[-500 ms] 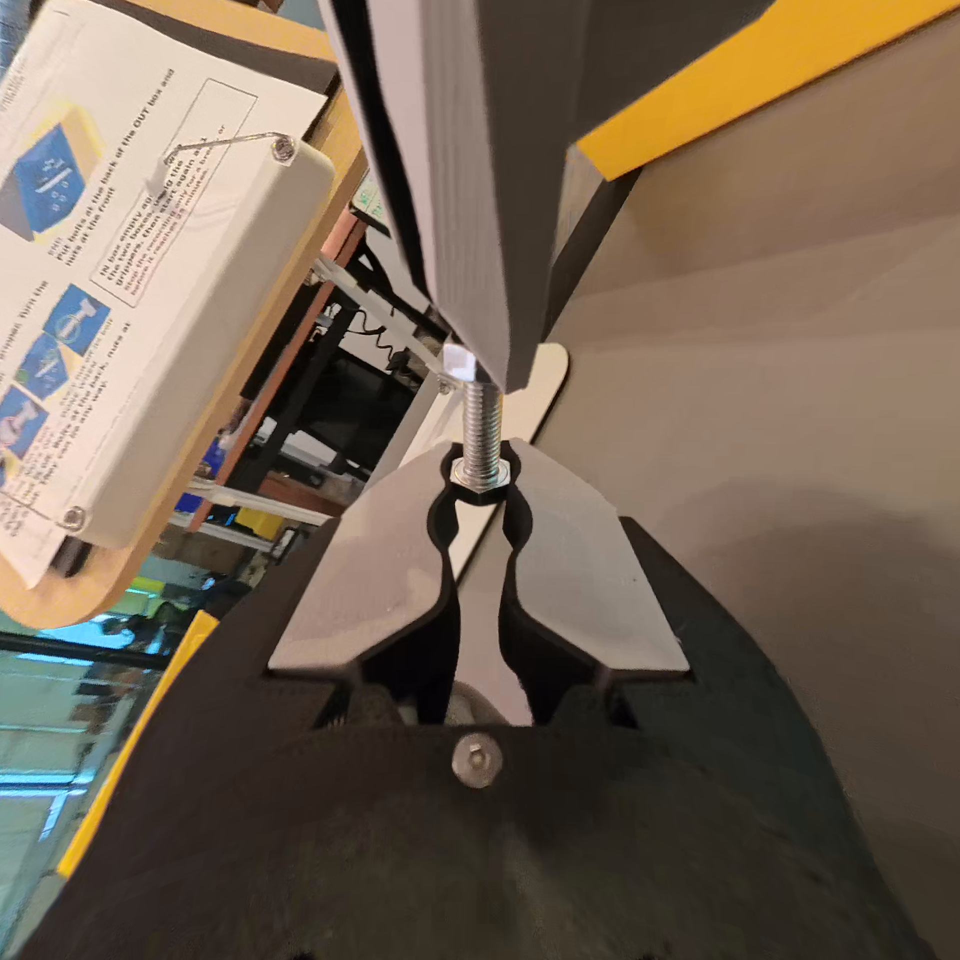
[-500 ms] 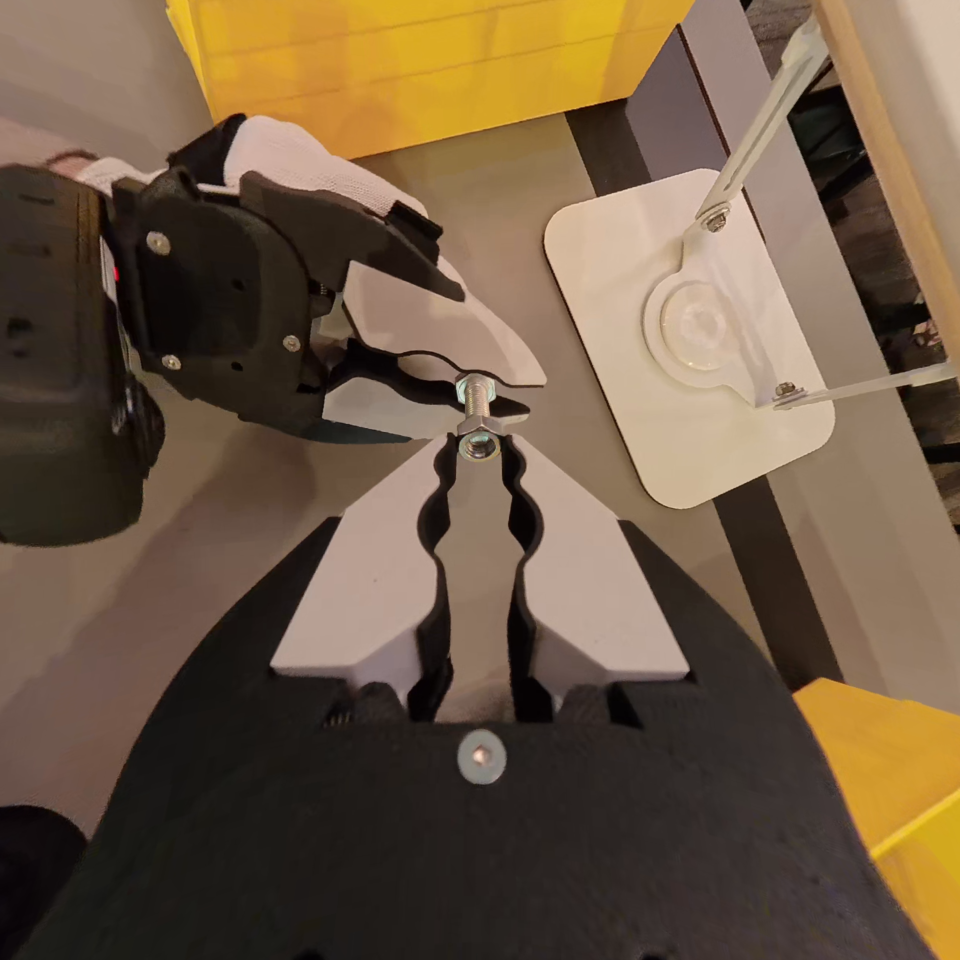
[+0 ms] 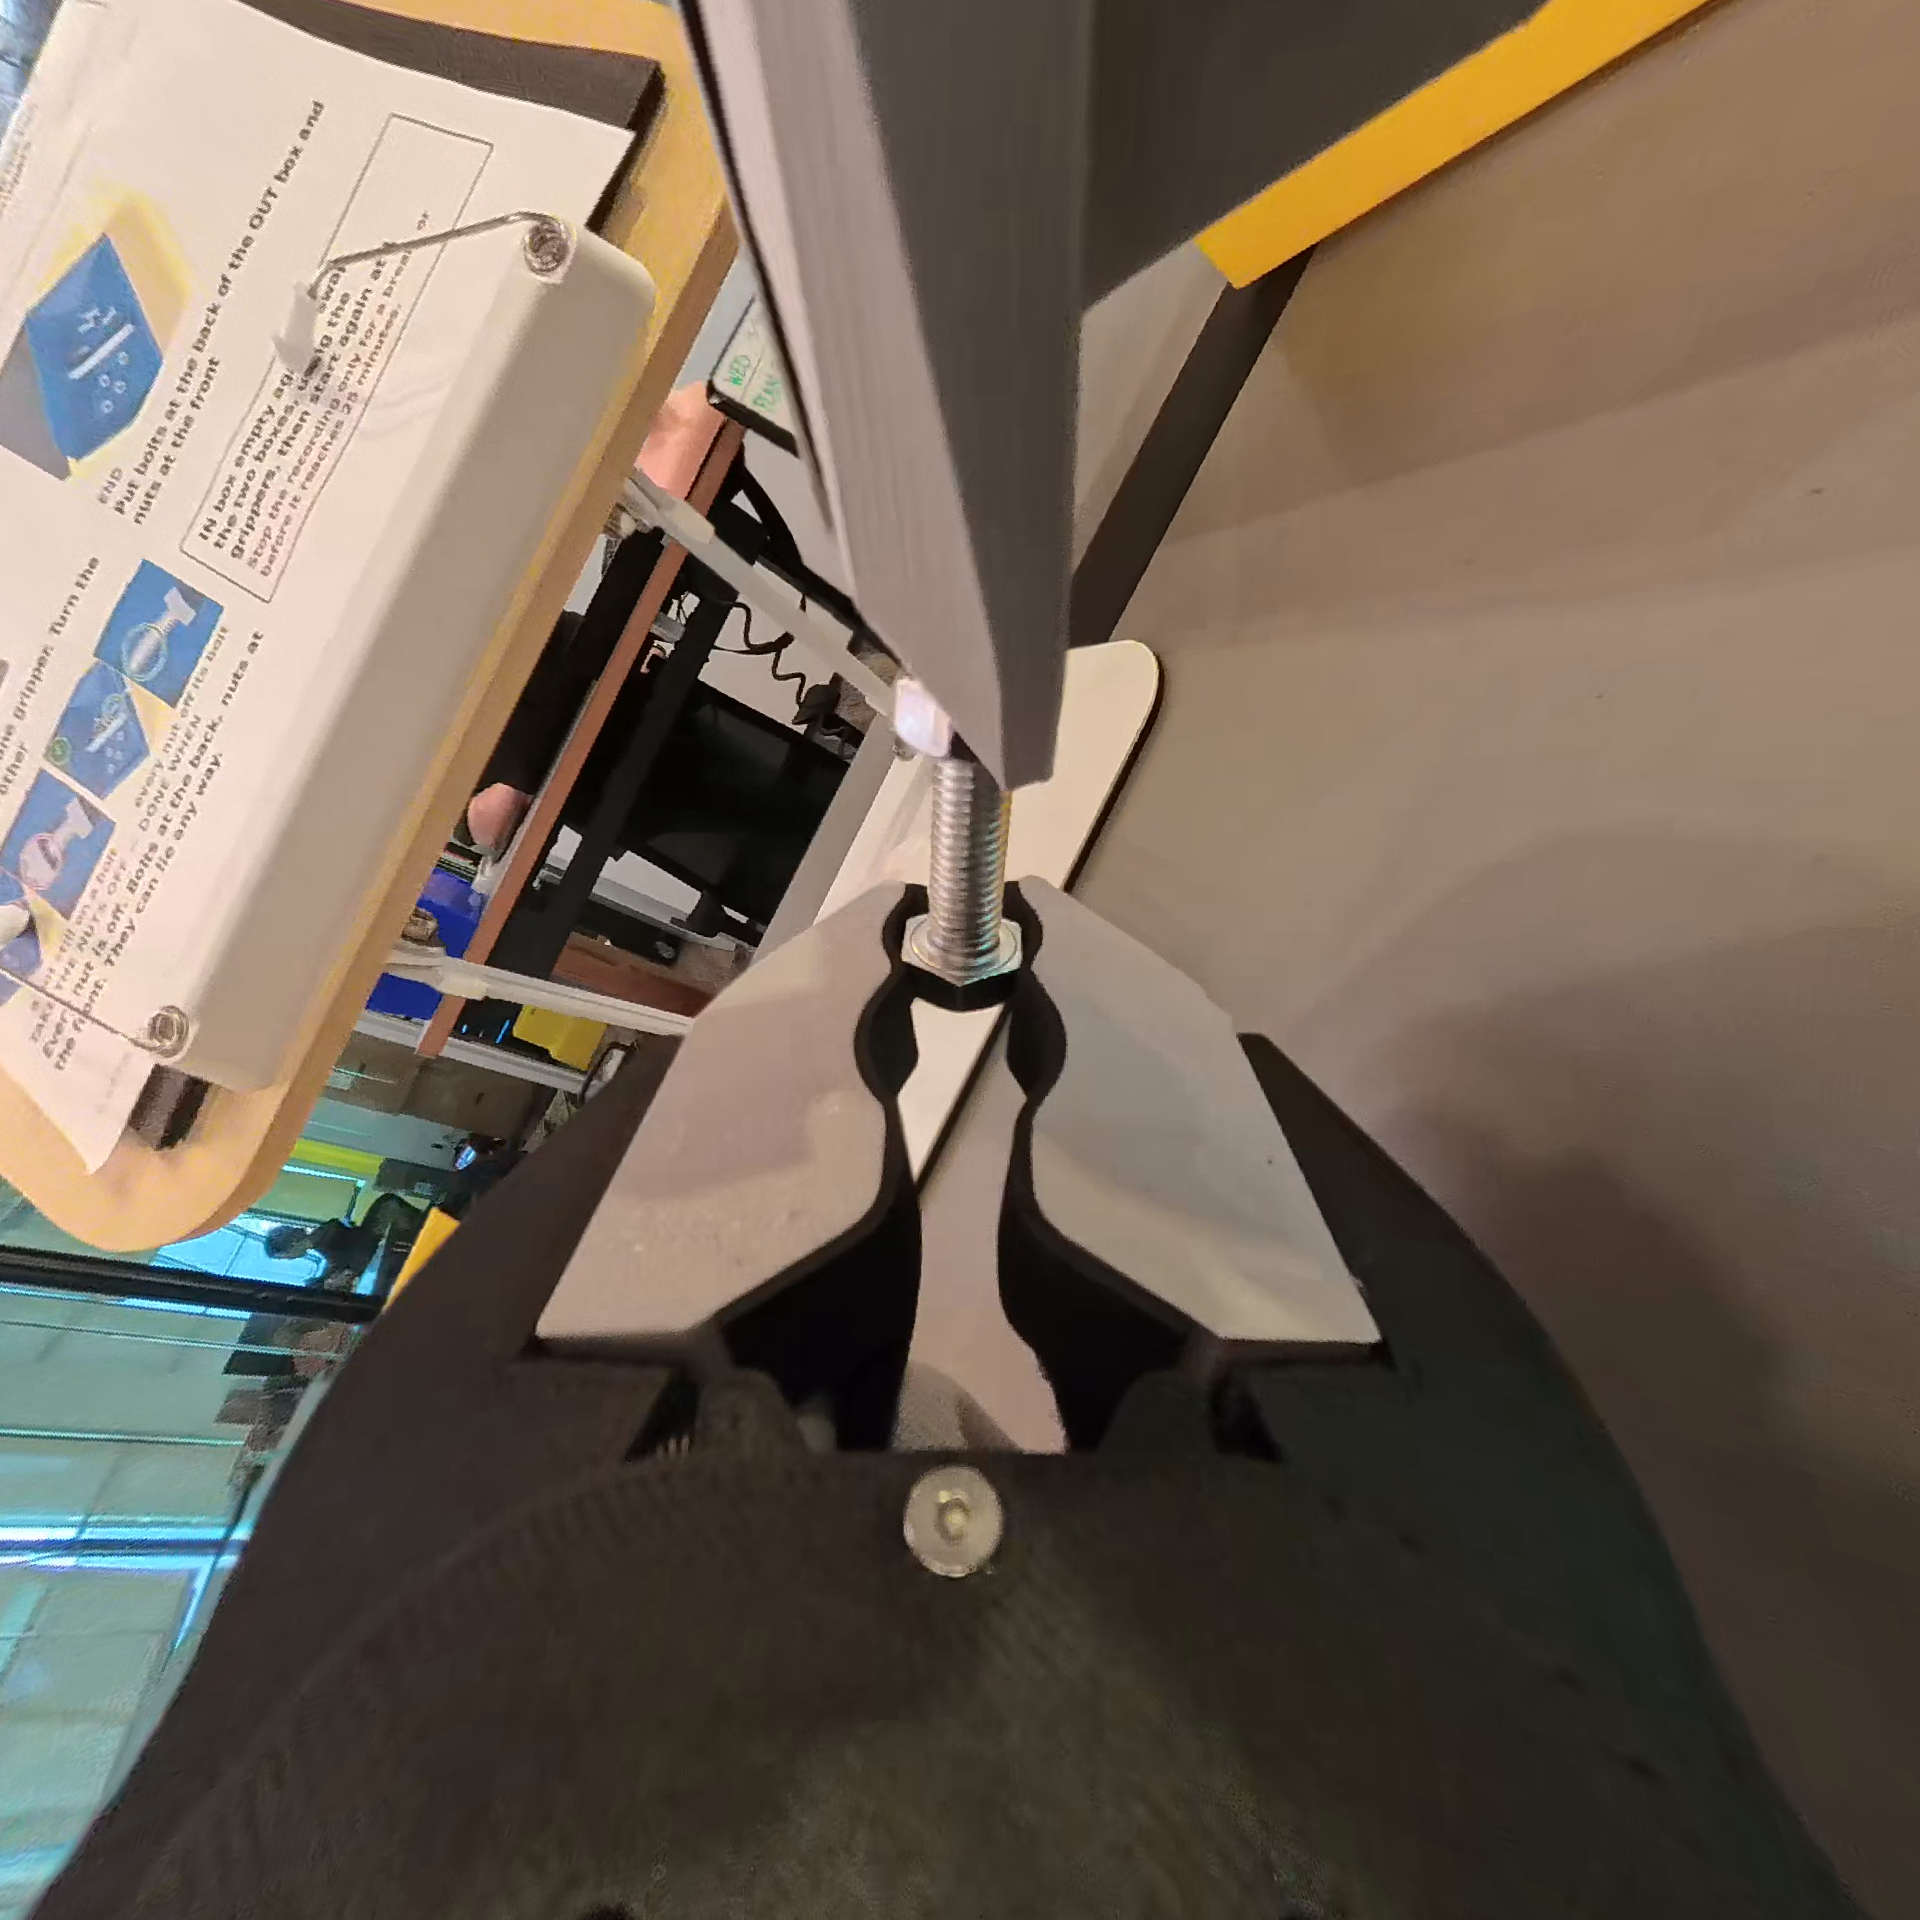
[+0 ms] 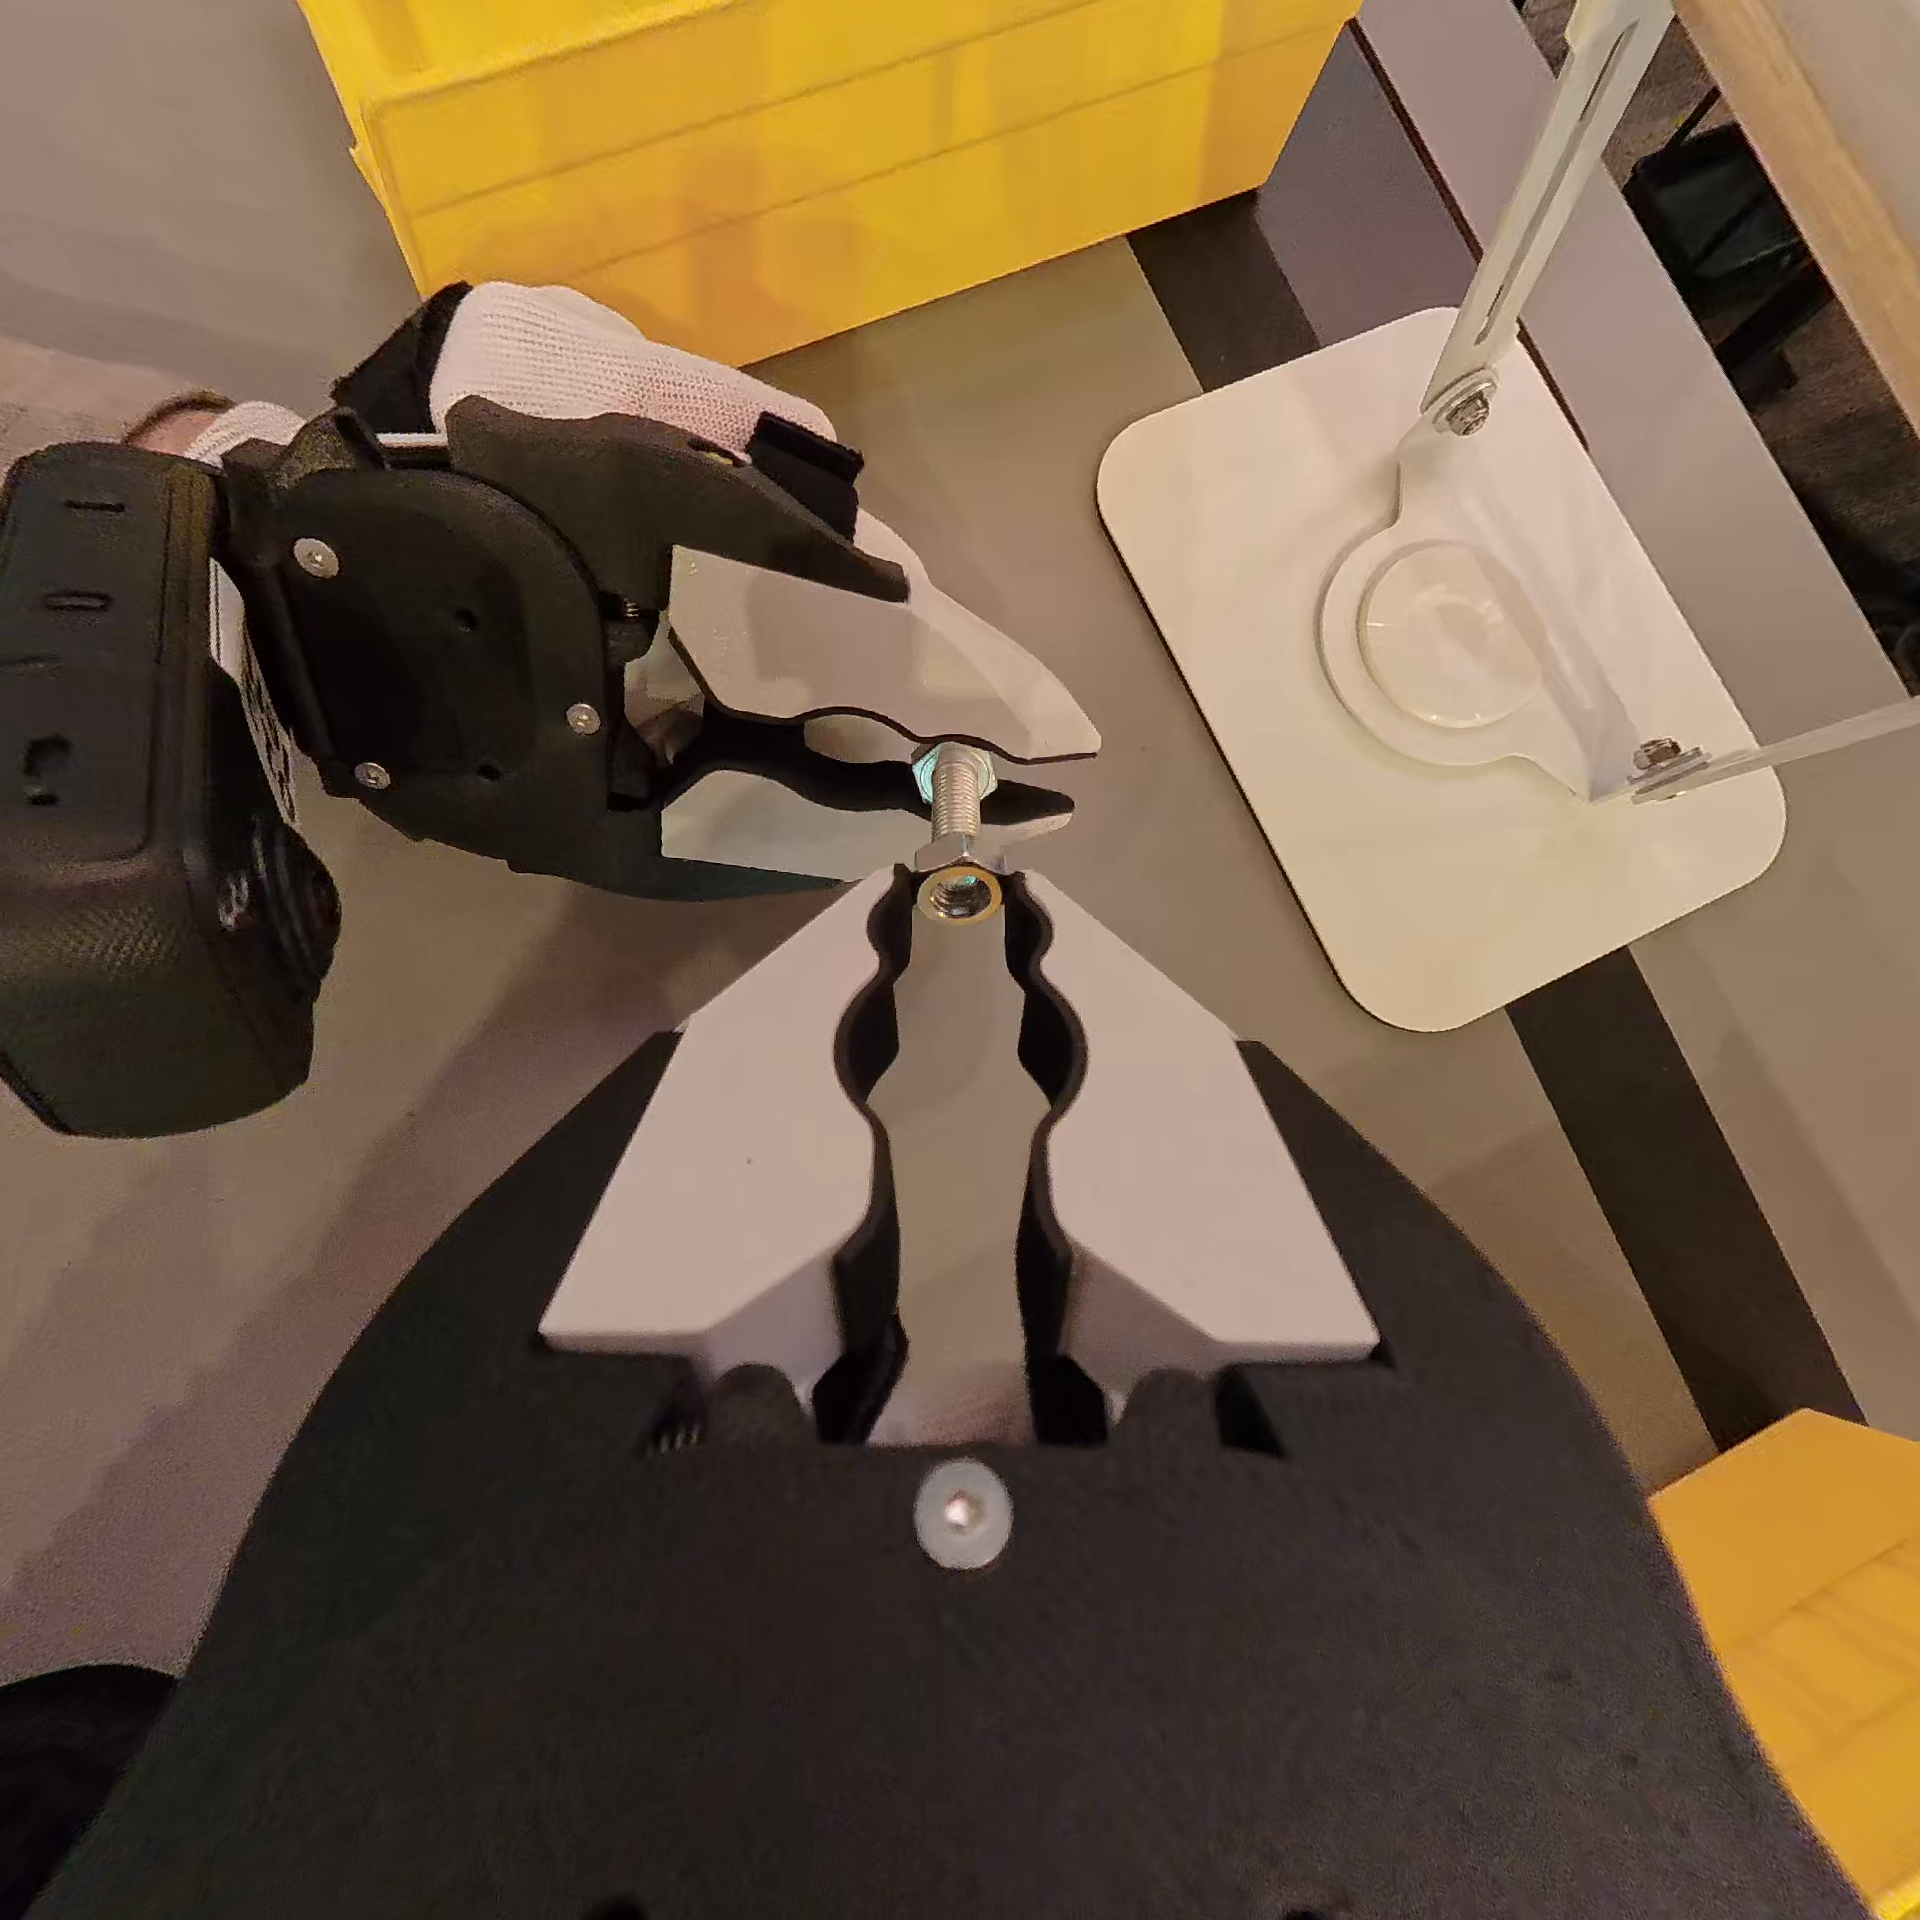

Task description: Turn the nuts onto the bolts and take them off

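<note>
Bolt [image 4: 950,800], threaded, silver, held in the air above the grey table [image 4: 520,1039], spanning the two gripper tips. Right wrist view: left gripper [image 4: 1023,774] comes in from the left, clenched on the bolt's head end; a white-gloved hand [image 4: 613,364] holds it. Right gripper [image 4: 958,883] clamps a hex nut [image 4: 958,894] at its fingertips, the open bore facing the camera, bolt end meeting the nut's far face. How far the thread has entered: cannot tell. Same view alone shows the yellow bin [image 4: 810,156] behind and a white stand base [image 4: 1299,727] to the right on the table.

Left wrist view: own gripper [image 3: 961,935] grips the hex part at the bolt's [image 3: 966,852] near end; the shank runs away from the camera. Its far end and the nut are hidden behind the grey finger [image 3: 935,416] of the right gripper, which fills the upper frame. This view alone shows a printed instruction sheet [image 3: 208,520] clipped on a tilted board [image 3: 125,1195], its edges cut off at left.
</note>
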Demonstrator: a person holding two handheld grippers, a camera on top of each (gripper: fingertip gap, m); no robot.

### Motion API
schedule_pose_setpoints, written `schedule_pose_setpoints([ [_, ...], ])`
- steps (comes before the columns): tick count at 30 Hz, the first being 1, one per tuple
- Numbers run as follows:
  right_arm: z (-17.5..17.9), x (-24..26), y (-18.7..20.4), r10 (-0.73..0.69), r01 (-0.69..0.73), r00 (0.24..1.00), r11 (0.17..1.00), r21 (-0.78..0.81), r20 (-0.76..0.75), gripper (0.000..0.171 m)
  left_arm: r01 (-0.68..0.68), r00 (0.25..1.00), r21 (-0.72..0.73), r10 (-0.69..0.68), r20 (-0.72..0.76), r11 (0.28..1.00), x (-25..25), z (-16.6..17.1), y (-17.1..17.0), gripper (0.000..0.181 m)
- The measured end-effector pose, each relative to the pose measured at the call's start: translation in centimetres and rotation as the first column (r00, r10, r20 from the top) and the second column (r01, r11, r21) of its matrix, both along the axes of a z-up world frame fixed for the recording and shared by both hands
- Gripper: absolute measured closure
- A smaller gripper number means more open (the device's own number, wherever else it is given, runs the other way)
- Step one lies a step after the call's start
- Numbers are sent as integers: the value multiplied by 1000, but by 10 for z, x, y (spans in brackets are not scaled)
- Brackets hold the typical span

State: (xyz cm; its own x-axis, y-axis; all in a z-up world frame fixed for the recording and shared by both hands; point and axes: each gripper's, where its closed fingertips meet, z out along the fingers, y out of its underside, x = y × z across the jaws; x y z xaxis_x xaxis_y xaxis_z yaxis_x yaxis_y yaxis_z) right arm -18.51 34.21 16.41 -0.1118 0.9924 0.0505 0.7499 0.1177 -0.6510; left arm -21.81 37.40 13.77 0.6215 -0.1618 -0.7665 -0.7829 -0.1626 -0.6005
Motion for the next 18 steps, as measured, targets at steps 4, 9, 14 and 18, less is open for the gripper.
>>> schedule_pose_setpoints([
  [4,0,2,0,7,-7,1000,1000,20,7,155,7,1000,-3,-7,13,1000,2,-1,0,167],
  [9,2,2,-1,23,-23,1000,999,35,2,155,15,999,-3,-15,35,1000,3,0,0,167],
  [14,2,3,-2,75,-78,997,988,136,23,155,41,998,-26,-40,40,999,6,0,-2,167],
  [18,3,9,-6,131,-147,988,961,233,81,155,156,981,-136,-137,141,978,19,-7,-9,167],
])
